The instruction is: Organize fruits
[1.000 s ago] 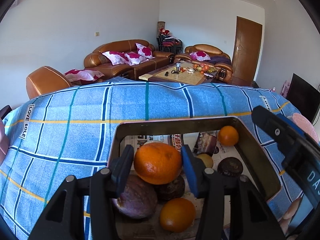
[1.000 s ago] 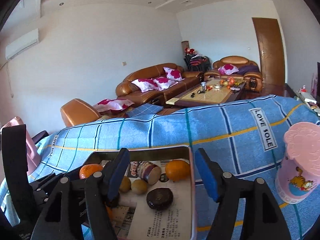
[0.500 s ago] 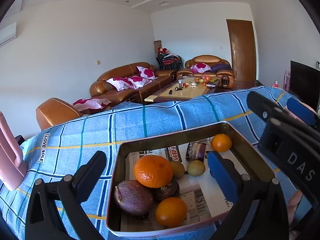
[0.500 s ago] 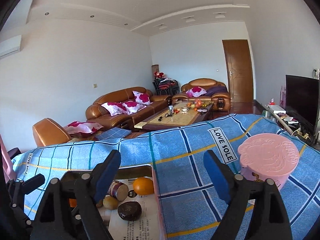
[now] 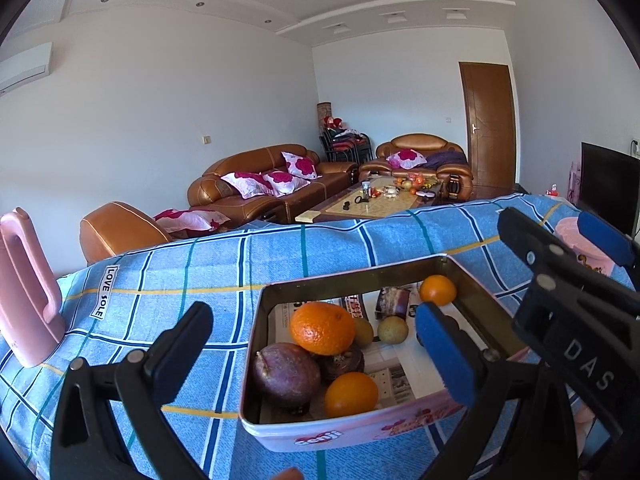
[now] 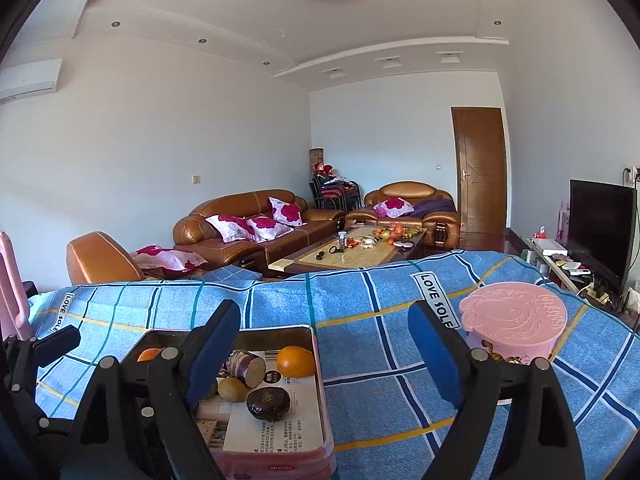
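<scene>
A pink-sided tin (image 5: 352, 274) lined with newspaper sits on the blue checked cloth. In it a large orange (image 5: 322, 327) rests on a purple passion fruit (image 5: 285, 374) and a dark fruit (image 5: 340, 360). A second orange (image 5: 351, 394) lies in front, and a small orange (image 5: 437, 289) sits in the far corner. My left gripper (image 5: 312, 316) stands wide open, short of the tin, with nothing between its pads. My right gripper (image 6: 324, 312) is open too and holds nothing, over the tin's right rim (image 6: 320, 380). Beside it lie an orange (image 6: 295, 361) and a dark brown fruit (image 6: 268, 403).
A pink round lidded tub (image 6: 512, 324) stands on the cloth right of the tin. A pink jug (image 5: 24, 288) stands at the far left. Beyond the table's far edge are brown sofas, a coffee table, a television and a door.
My left gripper let go of the large orange, opened wide and drew back from the tin. My right gripper opened wider, drew back and swung right.
</scene>
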### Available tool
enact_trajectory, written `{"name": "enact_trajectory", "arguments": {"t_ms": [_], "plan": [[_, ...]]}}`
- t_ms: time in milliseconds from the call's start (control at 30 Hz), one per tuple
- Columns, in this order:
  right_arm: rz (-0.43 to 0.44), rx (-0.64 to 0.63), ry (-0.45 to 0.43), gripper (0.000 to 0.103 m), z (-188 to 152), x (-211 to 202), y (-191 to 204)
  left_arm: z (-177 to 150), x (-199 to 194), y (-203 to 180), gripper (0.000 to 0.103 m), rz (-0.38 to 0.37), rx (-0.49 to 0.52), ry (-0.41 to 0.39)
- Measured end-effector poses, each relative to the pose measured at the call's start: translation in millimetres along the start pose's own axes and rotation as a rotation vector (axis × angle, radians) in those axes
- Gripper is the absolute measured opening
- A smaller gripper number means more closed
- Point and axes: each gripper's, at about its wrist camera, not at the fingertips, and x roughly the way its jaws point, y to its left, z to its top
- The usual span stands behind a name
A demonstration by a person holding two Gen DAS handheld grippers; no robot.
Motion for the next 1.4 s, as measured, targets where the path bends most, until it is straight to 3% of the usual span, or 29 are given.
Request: {"name": "enact_trajectory", "arguments": {"t_ms": [567,1400], "plan": [[-0.005,-0.023,-0.078,0.087,-5,-43,10,-14,-35,20,0.103,0.019,-0.062,-0.037],[-0.015,-0.017,-0.065,0.087,-5,-44,10,-15,-38,17,0.103,0.024,-0.051,-0.035]]}}
